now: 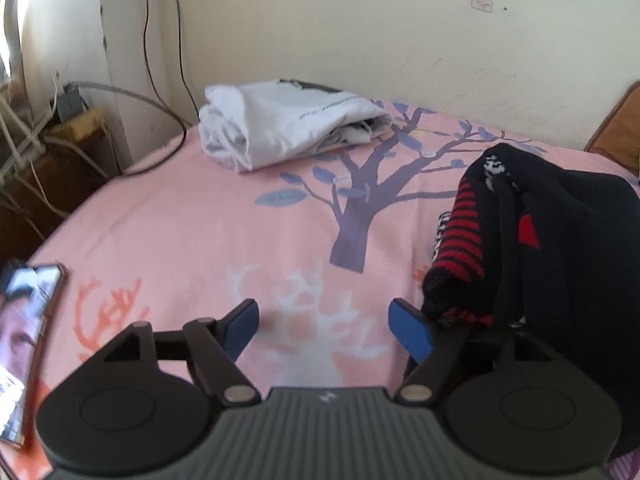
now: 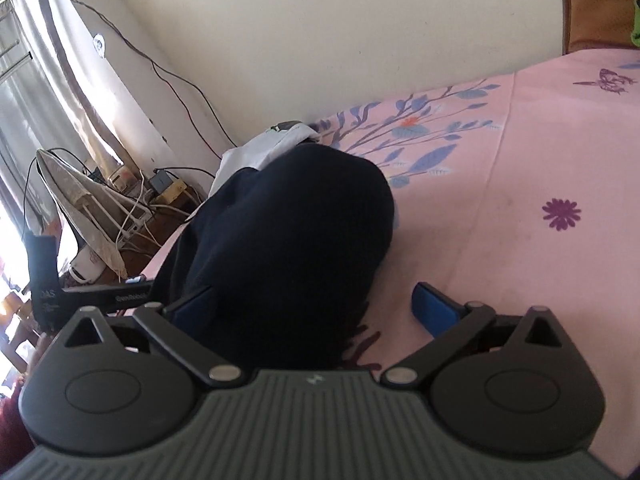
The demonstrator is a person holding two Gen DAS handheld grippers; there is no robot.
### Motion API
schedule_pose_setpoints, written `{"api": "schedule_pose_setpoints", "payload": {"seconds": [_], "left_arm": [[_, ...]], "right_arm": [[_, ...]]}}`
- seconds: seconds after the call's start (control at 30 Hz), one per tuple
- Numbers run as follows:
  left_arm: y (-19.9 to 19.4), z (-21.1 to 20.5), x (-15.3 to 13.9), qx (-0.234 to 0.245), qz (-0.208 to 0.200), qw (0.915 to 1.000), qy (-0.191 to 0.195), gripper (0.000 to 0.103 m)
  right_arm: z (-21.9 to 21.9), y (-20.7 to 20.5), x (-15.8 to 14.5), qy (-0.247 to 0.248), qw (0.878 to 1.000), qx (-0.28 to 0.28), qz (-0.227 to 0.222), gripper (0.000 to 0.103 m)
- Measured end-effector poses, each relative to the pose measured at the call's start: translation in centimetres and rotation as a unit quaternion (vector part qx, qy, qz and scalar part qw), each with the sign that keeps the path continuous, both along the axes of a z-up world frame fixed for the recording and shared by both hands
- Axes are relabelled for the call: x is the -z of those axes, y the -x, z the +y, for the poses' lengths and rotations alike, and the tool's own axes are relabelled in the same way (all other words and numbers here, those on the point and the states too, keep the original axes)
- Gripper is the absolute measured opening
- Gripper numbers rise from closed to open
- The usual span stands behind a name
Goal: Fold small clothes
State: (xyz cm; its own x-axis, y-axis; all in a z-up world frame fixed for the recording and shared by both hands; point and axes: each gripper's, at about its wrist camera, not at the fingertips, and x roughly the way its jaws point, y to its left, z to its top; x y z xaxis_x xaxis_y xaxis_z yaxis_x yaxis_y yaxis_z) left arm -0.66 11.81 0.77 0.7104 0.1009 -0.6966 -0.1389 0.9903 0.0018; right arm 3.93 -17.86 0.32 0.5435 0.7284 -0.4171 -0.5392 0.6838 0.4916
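Observation:
A bunched black garment with red stripes (image 1: 540, 240) lies on the pink bed sheet (image 1: 200, 220), at the right of the left wrist view. My left gripper (image 1: 324, 328) is open and empty, its right finger touching the garment's edge. In the right wrist view the same black garment (image 2: 288, 240) fills the centre, and my right gripper (image 2: 316, 304) is open with the garment lying between its fingers. A folded white shirt (image 1: 280, 124) rests at the far side of the bed, and its edge shows in the right wrist view (image 2: 272, 144).
A phone (image 1: 24, 328) lies on the sheet at the left edge. Cables and a cluttered low shelf (image 1: 52, 140) stand beyond the bed's left side, by the wall. A brown headboard (image 1: 620, 128) is at the far right.

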Motion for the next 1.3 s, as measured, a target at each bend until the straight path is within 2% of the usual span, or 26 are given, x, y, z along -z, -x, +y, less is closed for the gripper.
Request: {"api": "schedule_pose_setpoints", "payload": {"seconds": [0.1,0.27,0.6,1.0,1.17,1.3], "left_arm": [[0.3,0.3,0.5,-0.001,-0.019,0.9998,0.005,0.084],[0.6,1.0,0.6,0.007,-0.034,0.9990,0.030,0.089],[0.5,1.2,0.7,0.011,-0.034,0.9986,0.040,0.102],[0.3,1.0,0.9,0.010,-0.025,0.9993,0.027,0.103],[0.3,0.4,1.1,0.005,-0.012,0.9999,-0.003,0.103],[0.5,0.5,1.1,0.003,-0.015,0.9999,-0.005,0.103]], "right_arm": [[0.0,-0.2,0.1,-0.017,1.000,0.003,0.007,0.103],[-0.9,-0.5,0.5,-0.038,0.999,0.008,0.016,0.103],[-1.3,0.2,0.5,-0.037,0.999,0.021,0.012,0.103],[-0.9,0.3,0.5,-0.026,0.999,0.027,0.001,0.103],[-1.3,0.0,0.6,-0.033,0.999,0.023,0.004,0.103],[-1.3,0.0,0.6,-0.035,0.999,0.023,0.005,0.103]]}}
